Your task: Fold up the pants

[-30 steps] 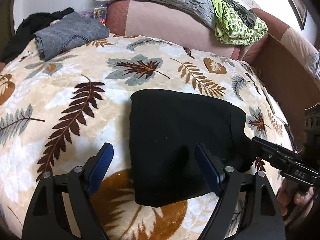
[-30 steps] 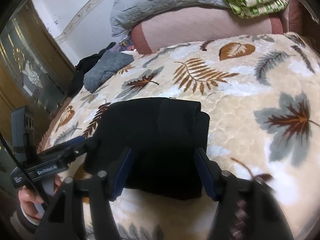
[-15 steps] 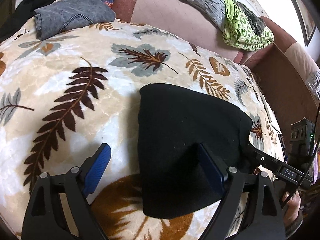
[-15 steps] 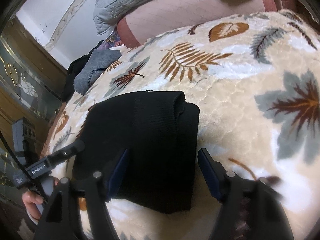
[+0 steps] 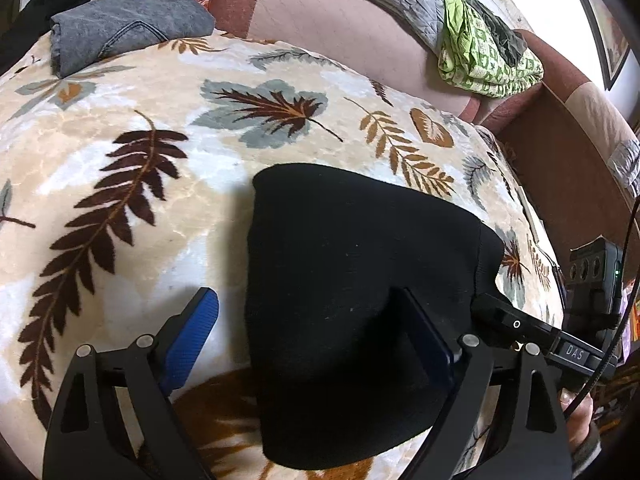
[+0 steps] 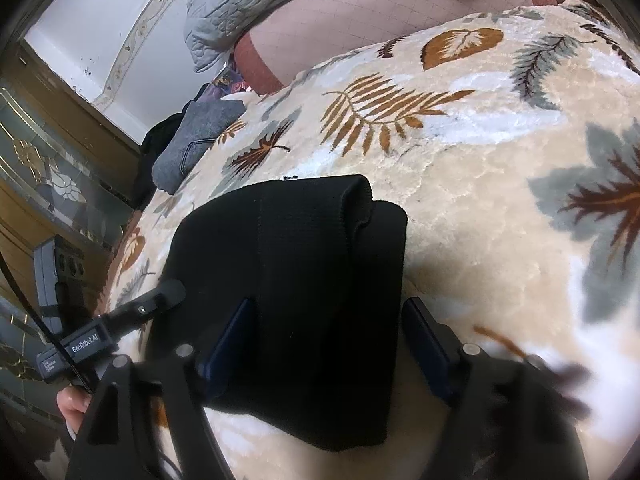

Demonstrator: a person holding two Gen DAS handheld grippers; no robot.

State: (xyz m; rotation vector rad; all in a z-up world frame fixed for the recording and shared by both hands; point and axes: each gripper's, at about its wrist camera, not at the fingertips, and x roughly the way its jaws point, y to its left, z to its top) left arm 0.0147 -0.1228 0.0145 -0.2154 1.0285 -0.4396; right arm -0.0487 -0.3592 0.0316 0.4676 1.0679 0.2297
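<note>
While the black pants (image 5: 352, 304) lie folded into a thick, compact bundle on the leaf-patterned blanket (image 5: 132, 184), both sets of jaws hang over them standing wide apart, and both have just been opening. In the left wrist view, the left gripper (image 5: 308, 336) straddles the bundle's left edge: its left pad sits over bare blanket just outside the cloth, its right pad lies over the black fabric, and nothing is pinched between them. The right gripper (image 6: 328, 336) straddles the opposite edge in its own view, its left pad over the fabric and its right pad just beside the bundle's right border, over the blanket; it grips nothing either. Each camera catches the other tool at the frame's side, with fingers of the hand (image 6: 74, 400) wrapped on its handle. Ahead of the jaws, well beyond the bundle, a folded pair of grey jeans (image 5: 128, 28) rests at the blanket's far edge, and a green patterned cloth (image 5: 484, 64) is draped on the quilted pillows.
</note>
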